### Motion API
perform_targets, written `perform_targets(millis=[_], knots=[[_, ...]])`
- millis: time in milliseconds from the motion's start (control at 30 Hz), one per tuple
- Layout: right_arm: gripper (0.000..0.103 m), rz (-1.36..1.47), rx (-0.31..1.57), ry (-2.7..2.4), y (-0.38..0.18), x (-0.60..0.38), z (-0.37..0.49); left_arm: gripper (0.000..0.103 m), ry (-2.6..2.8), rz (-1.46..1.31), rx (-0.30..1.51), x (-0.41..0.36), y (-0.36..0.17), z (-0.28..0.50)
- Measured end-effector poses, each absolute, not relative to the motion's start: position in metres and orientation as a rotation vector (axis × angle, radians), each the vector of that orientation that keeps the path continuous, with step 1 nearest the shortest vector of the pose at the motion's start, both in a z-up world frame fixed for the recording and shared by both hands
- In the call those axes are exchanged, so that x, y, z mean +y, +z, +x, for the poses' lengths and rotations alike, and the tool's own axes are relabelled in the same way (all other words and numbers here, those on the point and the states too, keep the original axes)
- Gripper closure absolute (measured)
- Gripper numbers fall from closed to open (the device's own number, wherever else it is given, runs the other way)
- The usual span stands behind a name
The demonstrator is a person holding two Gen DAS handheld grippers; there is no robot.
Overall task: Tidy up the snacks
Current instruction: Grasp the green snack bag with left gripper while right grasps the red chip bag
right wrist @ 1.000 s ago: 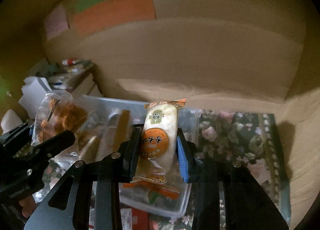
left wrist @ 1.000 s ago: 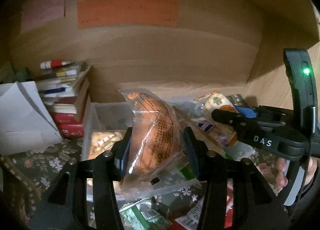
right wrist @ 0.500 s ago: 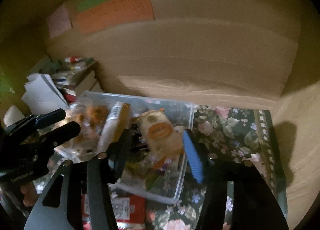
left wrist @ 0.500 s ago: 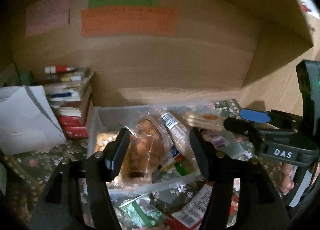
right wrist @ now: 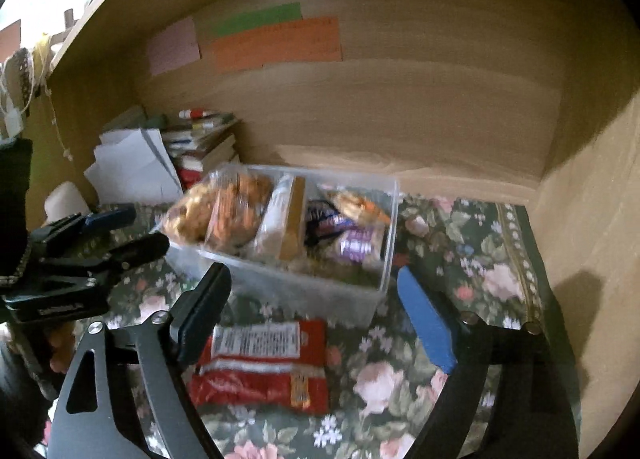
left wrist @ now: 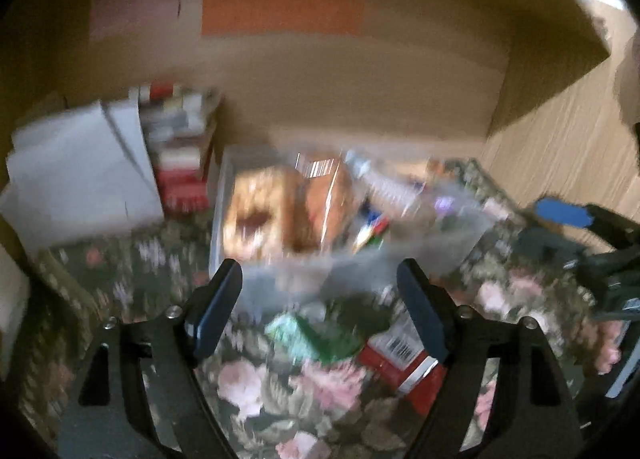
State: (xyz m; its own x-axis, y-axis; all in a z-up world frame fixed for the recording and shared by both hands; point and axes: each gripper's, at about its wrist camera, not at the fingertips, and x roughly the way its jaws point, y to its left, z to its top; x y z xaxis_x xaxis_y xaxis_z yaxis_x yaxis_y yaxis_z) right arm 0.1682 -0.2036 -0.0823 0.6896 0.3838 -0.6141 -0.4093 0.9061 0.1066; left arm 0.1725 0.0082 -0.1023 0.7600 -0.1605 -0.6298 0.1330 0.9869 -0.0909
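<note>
A clear plastic bin (right wrist: 352,299) sits on the floral cloth, holding several wrapped snacks: orange pastry packets (right wrist: 224,211) at its left, a long bar (right wrist: 294,219), and an orange-labelled cake (right wrist: 358,205) at the back right. The bin also shows, blurred, in the left wrist view (left wrist: 452,255). My left gripper (left wrist: 320,307) is open and empty, in front of the bin. My right gripper (right wrist: 316,299) is open and empty, just before the bin's front wall. A red snack packet (right wrist: 260,363) lies on the cloth between the right fingers; a green packet (left wrist: 308,335) lies beside it.
A stack of books (right wrist: 204,139) and white papers (right wrist: 132,171) stand at the back left. Wooden walls close the back and right side (right wrist: 592,219). The left gripper (right wrist: 80,259) shows at the left of the right wrist view. Floral cloth (right wrist: 480,259) lies right of the bin.
Both grippers let their snacks go into the bin, opened wide and pulled back toward me. The pastry packet and the orange-labelled cake now lie in the bin.
</note>
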Motion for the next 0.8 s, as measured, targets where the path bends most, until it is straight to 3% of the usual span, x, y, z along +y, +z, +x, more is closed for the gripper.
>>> perform_targets(millis=[167, 233, 333, 433, 800], knots=[[0.013, -0.022, 0.75, 0.432, -0.108, -0.202, 0.168, 0.025, -0.138, -0.075, 0.819, 0.014, -0.148, 0.193], [0.013, -0.022, 0.787, 0.437, -0.118, -0.2, 0.169, 0.033, -0.134, -0.088, 0.863, 0.015, -0.159, 0.2], [0.013, -0.015, 0.848, 0.467, -0.133, -0.193, 0.171, 0.054, -0.157, -0.125, 0.914, 0.017, -0.17, 0.206], [0.01, -0.025, 0.883, 0.485, -0.142, -0.185, 0.173, 0.065, -0.167, -0.109, 0.911, 0.016, -0.172, 0.204], [0.0, -0.13, 1.006, 0.522, -0.175, -0.143, 0.185, 0.07, -0.184, -0.074, 0.839, 0.03, -0.166, 0.155]])
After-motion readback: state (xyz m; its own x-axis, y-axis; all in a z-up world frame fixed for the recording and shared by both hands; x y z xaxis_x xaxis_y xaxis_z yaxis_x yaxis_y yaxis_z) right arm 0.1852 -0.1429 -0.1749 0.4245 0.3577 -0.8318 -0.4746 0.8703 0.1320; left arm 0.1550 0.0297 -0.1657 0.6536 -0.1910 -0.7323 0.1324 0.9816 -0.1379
